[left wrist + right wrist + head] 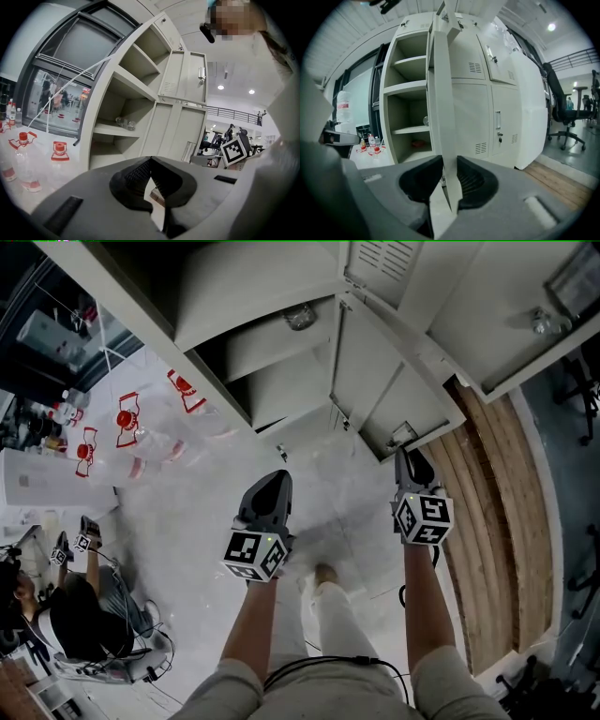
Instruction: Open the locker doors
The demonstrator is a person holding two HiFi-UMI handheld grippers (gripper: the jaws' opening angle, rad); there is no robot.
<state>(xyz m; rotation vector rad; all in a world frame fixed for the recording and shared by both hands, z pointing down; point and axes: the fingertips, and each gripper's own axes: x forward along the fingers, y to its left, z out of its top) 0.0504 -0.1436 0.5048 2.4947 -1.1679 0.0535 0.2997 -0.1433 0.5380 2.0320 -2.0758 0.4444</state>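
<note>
Left claw (151, 163) shut (empty); right claw (449, 161) gripping.

The head view looks steeply down from high in front of the locker (272, 287), taking in its shelves and the floor (328, 498) before it. The left gripper view sits low, a little back from the locker, tilted up. The right gripper view faces the locker front, tight against an open door (440, 93). All three share the locker's open shelves.
</note>
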